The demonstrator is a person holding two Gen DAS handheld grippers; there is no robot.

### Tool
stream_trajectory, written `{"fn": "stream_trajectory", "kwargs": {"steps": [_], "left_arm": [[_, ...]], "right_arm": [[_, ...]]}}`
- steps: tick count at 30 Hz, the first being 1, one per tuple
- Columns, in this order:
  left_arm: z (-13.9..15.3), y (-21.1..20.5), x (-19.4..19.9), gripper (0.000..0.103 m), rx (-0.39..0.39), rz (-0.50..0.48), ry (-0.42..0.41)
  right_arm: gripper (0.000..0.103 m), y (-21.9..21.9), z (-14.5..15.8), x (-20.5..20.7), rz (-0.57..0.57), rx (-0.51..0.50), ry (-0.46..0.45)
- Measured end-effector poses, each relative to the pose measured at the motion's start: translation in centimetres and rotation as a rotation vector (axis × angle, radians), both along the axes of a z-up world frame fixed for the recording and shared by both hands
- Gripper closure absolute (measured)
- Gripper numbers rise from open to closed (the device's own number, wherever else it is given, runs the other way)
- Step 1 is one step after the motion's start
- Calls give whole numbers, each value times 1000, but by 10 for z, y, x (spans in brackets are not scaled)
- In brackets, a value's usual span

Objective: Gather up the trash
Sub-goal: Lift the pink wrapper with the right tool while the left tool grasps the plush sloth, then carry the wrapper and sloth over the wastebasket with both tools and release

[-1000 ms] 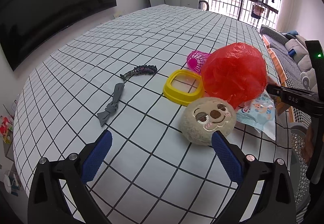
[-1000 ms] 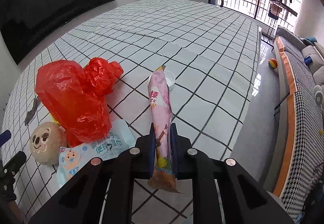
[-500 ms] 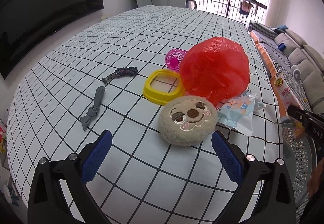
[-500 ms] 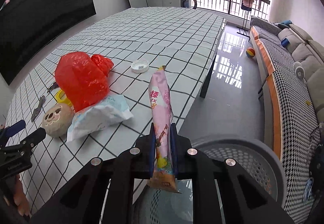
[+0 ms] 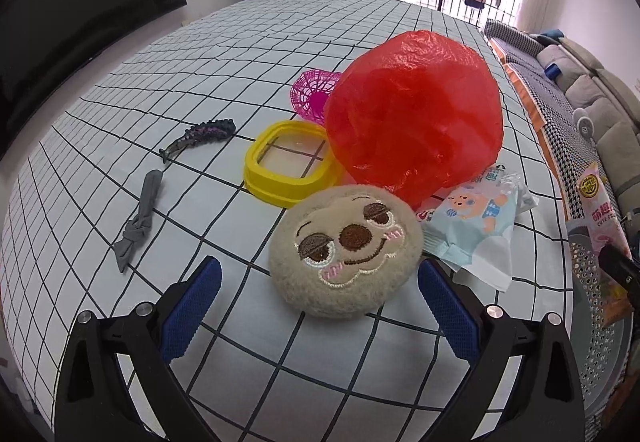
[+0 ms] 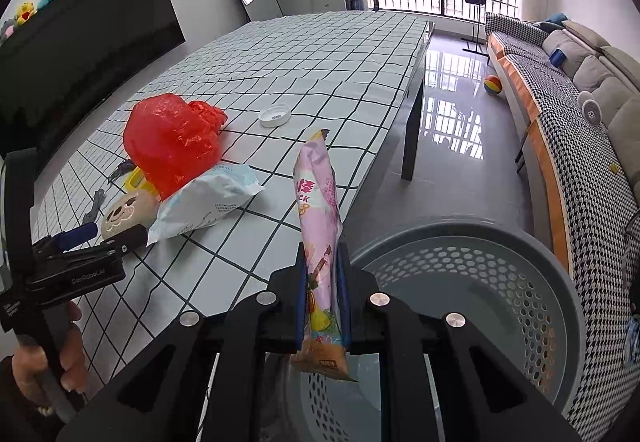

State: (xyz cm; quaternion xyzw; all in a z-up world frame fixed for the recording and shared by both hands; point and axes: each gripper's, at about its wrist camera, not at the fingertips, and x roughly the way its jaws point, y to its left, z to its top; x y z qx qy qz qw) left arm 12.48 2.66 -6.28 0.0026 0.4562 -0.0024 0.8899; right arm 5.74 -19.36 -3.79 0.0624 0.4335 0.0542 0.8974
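Right claw (image 6: 323, 274), clenched on pink snack wrapper (image 6: 320, 218), hangs over grey bin (image 6: 500, 282) beside worktop (image 6: 320, 54); drop not yet made. Left claw (image 5: 316, 294) released near plush (image 5: 346, 250). Red bag (image 5: 416, 118), wipes pack (image 5: 472, 226) left. Bin contents mostly hidden.

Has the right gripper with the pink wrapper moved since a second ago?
Yes. The right gripper, shut on the pink snack wrapper, swung off the checked table to over the grey perforated basket.
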Motion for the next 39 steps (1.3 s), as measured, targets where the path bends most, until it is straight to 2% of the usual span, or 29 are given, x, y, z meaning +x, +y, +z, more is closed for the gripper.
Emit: {"fn": "stream_trajectory", "kwargs": {"steps": [7, 9, 11, 14, 18, 27, 32, 39], "left_arm": [[-7, -3, 14, 7, -14, 0, 16], [-7, -3, 16, 13, -18, -5, 15], [-9, -4, 17, 29, -28, -18, 26], [-9, -7, 14, 37, -24, -30, 27], [-5, -5, 5, 39, -28, -25, 6], [26, -3, -40, 39, 31, 5, -86], [44, -13, -65, 39, 28, -37, -133], [62, -61, -92, 39, -11, -161, -180]], "right_arm": [[90, -5, -4, -1, -7, 33, 6], [90, -5, -7, -2, -7, 45, 13], [90, -2, -9, -3, -1, 50, 21], [90, 2, -11, -5, 6, 52, 26], [90, 6, -10, -10, 10, 56, 25], [90, 5, -6, -31, -7, 44, 17], [90, -3, -2, -49, -30, 45, 2], [90, -31, 7, -79, -99, 30, -16]]}}
